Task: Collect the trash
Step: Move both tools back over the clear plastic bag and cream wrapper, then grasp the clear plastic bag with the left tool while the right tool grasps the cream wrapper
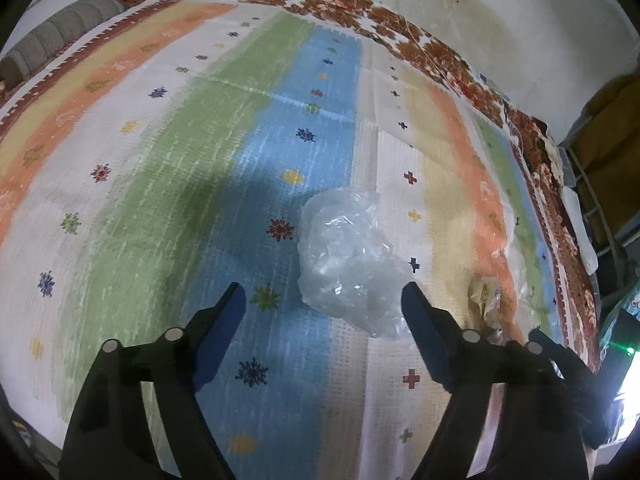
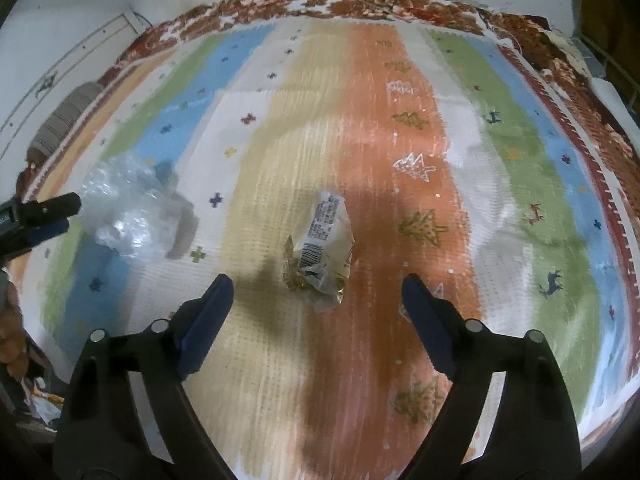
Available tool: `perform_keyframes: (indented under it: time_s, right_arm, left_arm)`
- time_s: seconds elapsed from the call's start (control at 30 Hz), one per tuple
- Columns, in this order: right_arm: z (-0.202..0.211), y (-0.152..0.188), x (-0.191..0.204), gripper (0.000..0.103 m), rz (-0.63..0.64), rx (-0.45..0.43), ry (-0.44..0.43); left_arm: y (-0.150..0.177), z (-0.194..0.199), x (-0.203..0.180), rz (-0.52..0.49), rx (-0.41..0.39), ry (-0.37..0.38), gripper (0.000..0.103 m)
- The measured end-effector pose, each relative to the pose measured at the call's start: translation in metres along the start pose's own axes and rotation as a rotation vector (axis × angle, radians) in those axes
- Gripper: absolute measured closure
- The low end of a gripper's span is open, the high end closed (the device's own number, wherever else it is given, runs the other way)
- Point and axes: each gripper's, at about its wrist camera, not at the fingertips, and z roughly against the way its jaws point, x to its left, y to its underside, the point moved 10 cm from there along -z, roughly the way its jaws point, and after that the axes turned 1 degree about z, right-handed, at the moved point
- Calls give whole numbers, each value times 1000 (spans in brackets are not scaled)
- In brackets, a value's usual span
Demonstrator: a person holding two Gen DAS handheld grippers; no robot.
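A crumpled clear plastic bag (image 1: pixel 350 260) lies on the striped bedspread (image 1: pixel 168 168), just ahead of my open left gripper (image 1: pixel 324 296), slightly right of centre. The bag also shows at the left of the right wrist view (image 2: pixel 128 208). A crumpled printed wrapper with a barcode (image 2: pixel 320 248) lies on the beige and orange stripes, just ahead of my open right gripper (image 2: pixel 316 288). The wrapper shows at the right of the left wrist view (image 1: pixel 486 300). Both grippers are empty. The left gripper's fingers (image 2: pixel 44 216) show at the left edge of the right wrist view.
The bedspread (image 2: pixel 520 160) lies over a red floral blanket (image 1: pixel 440 48) against a white wall. A grey rolled bolster (image 1: pixel 52 40) lies at the far left. A metal rack (image 1: pixel 592 184) and clutter stand beyond the right edge of the bed.
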Motion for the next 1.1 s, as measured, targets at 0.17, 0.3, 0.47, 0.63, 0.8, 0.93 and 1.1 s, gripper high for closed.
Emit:
perform_keyframes:
  time_s: [0.17, 0.3, 0.47, 0.63, 0.8, 0.93, 1.1]
  right_arm:
    - [-14, -2, -1, 39, 3, 23, 1]
    - [-21, -2, 1, 52, 15, 34, -15]
    - [-27, 5, 4, 87, 40, 54, -23]
    - [-21, 4, 6, 92, 37, 35, -27]
    - [-11, 7, 13, 93, 55, 23, -45]
    - [4, 9, 23, 93, 90, 7, -52]
    - [21, 15, 37, 93, 71, 22, -105]
  left_arm:
    - [2, -13, -7, -51, 10, 28, 35]
    - [5, -22, -8, -43, 22, 39, 43]
    - [8, -26, -9, -50, 35, 24, 76]
    - [0, -14, 1, -45, -23, -21, 93]
    - [-6, 4, 3, -39, -43, -3, 95]
    - [-5, 19, -3, -67, -47, 15, 95]
    - [2, 34, -11, -95, -47, 26, 95]
